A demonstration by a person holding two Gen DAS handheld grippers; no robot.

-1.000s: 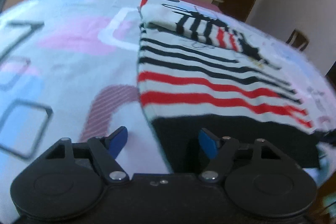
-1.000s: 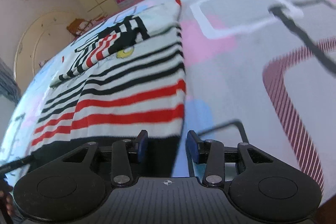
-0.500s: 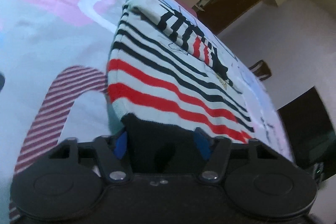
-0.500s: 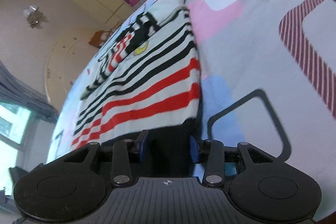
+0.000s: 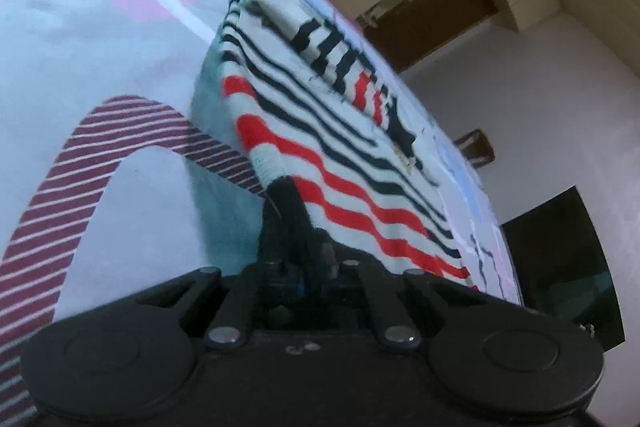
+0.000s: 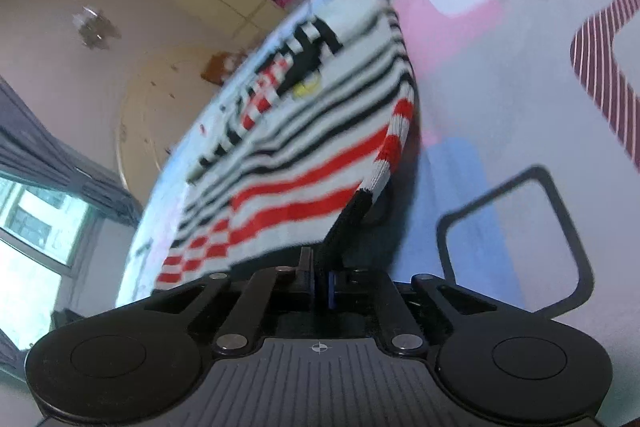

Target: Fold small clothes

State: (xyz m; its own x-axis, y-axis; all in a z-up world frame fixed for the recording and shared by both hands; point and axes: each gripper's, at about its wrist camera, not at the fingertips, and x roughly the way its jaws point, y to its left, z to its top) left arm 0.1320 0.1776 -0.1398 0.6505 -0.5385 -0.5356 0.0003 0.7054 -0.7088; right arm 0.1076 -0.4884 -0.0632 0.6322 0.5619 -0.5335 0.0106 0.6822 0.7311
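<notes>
On the patterned bed cover (image 5: 100, 211) a striped sweater (image 5: 360, 163) is spread flat. Its black hem, loose between open jaws a second ago, is now pinched at both near corners: by the left tool (image 5: 298, 267) and the right tool (image 6: 320, 281). The hem is raised, so the fold can likely begin.
</notes>
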